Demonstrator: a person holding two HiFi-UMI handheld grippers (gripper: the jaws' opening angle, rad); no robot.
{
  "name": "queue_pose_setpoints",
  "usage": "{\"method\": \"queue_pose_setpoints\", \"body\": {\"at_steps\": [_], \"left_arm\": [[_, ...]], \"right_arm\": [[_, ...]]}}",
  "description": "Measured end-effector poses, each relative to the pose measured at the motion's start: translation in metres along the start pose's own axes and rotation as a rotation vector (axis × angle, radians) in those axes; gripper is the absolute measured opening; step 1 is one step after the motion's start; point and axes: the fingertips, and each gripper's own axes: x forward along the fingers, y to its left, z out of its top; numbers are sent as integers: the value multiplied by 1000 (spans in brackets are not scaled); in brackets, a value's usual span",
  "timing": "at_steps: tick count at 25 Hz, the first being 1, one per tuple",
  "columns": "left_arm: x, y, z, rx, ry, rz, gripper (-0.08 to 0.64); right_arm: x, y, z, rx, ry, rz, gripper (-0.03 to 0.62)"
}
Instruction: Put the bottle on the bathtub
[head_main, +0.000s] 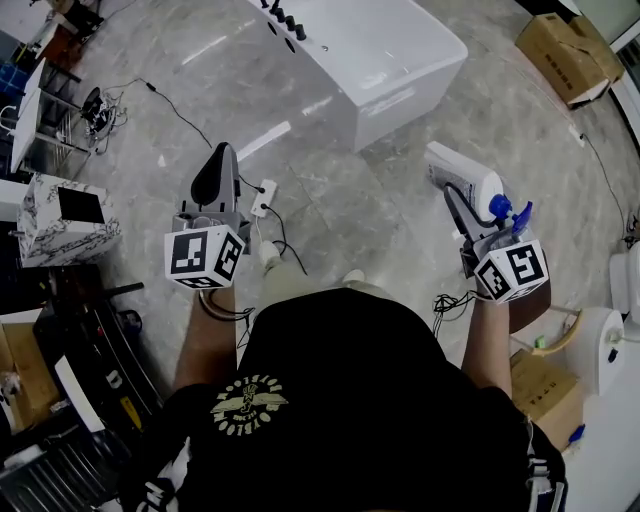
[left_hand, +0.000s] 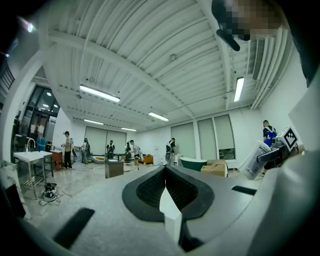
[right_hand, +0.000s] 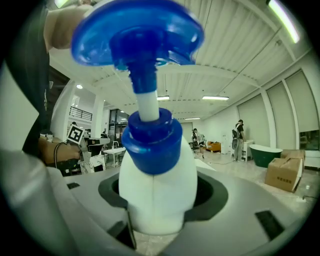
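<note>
A white bottle (head_main: 466, 173) with a blue pump top (head_main: 506, 210) lies tilted in my right gripper (head_main: 462, 205), which is shut on it. In the right gripper view the bottle (right_hand: 156, 192) fills the space between the jaws, pump head (right_hand: 137, 35) toward the camera. My left gripper (head_main: 214, 162) is shut and holds nothing; its black jaws meet in the left gripper view (left_hand: 165, 171). The white bathtub (head_main: 400, 55) stands on the grey floor ahead, beyond both grippers. The held bottle (left_hand: 254, 160) also shows at the right of the left gripper view.
Cardboard boxes (head_main: 563, 48) sit at the far right, another box (head_main: 545, 392) and a white toilet (head_main: 598, 350) near my right side. A marbled box (head_main: 62, 218) and racks stand left. A power strip with cables (head_main: 263, 198) lies on the floor. People stand far off.
</note>
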Motion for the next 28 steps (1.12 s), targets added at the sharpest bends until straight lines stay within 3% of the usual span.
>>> {"method": "queue_pose_setpoints", "body": {"at_steps": [9, 28], "left_arm": [[6, 19, -7, -8, 15, 22, 9], [124, 49, -17, -26, 20, -141, 9]], "right_arm": [[31, -3, 4, 1, -5, 22, 267], [108, -23, 14, 0, 24, -70, 266]]}}
